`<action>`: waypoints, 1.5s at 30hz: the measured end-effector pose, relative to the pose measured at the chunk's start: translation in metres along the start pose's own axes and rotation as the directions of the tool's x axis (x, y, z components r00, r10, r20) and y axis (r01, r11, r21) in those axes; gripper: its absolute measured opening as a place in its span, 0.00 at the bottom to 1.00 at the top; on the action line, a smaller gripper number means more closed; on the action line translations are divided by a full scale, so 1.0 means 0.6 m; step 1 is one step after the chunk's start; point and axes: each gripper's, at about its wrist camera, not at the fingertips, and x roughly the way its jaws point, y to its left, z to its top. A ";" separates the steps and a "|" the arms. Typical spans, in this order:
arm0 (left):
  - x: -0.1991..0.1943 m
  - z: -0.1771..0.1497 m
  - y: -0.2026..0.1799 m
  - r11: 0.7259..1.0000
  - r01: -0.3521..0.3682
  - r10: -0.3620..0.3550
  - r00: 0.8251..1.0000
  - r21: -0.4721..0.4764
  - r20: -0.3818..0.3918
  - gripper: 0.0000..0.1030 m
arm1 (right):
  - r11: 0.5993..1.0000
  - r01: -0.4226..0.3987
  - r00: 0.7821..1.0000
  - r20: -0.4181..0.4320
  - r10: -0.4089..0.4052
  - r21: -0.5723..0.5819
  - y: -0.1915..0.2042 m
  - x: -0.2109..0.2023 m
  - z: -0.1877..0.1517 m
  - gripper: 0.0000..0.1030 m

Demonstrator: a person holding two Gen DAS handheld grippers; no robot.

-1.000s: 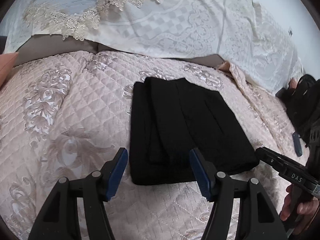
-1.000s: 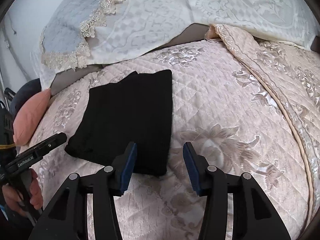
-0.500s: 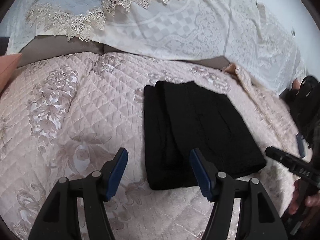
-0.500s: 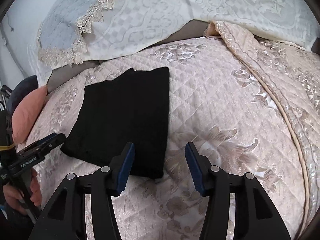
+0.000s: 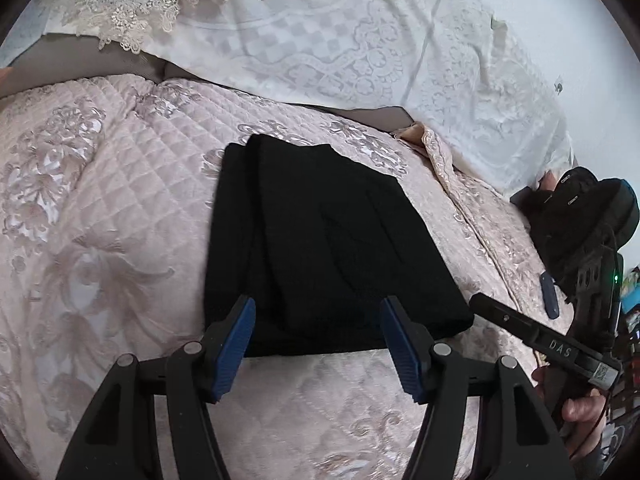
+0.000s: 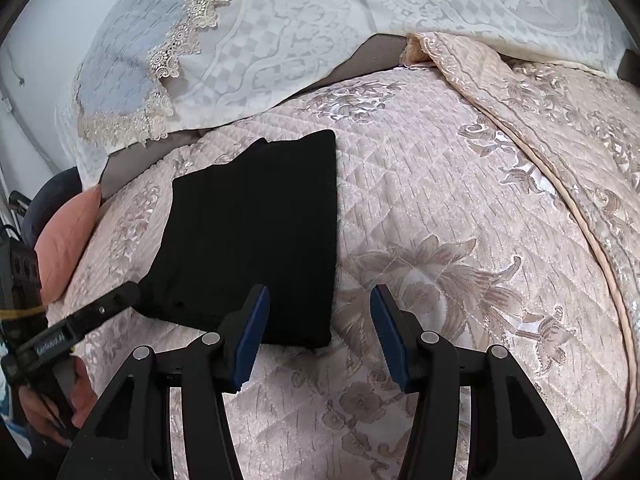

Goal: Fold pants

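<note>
Folded black pants flat on pink quilted bed

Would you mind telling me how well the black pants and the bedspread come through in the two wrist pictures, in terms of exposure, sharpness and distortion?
Left wrist view: soft even light, the pants dark but with folds faintly readable, the quilted bedspread sharp, and its edges bowed by the fisheye. Right wrist view: the pants are near-featureless black, the bedspread is crisp with slight sheen, and the corners are vignetted.
</note>
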 end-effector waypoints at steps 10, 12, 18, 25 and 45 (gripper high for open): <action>0.012 0.007 0.004 0.996 -0.084 0.083 0.996 -0.011 -0.014 0.11 | 1.000 -0.007 1.000 0.002 0.007 0.019 -0.004 0.003 0.000 0.51; 0.007 0.009 0.009 0.994 -0.112 0.112 0.994 -0.002 -0.009 0.08 | 1.000 -0.006 1.000 0.003 0.006 0.018 -0.004 0.003 0.000 0.52; 0.015 0.009 0.043 0.978 -0.209 0.209 0.978 0.020 -0.019 0.01 | 1.000 -0.022 0.999 0.024 0.022 0.016 0.005 -0.005 0.001 0.52; -0.014 0.022 0.072 0.992 -0.118 0.119 0.993 -0.047 0.013 0.10 | 1.000 -0.027 0.999 -0.037 0.027 -0.013 0.013 0.023 0.002 0.52; 0.106 0.078 0.091 0.995 0.031 -0.039 0.997 -0.099 -0.074 0.68 | 0.981 -0.174 0.980 -0.083 0.181 0.083 -0.018 0.104 0.078 0.52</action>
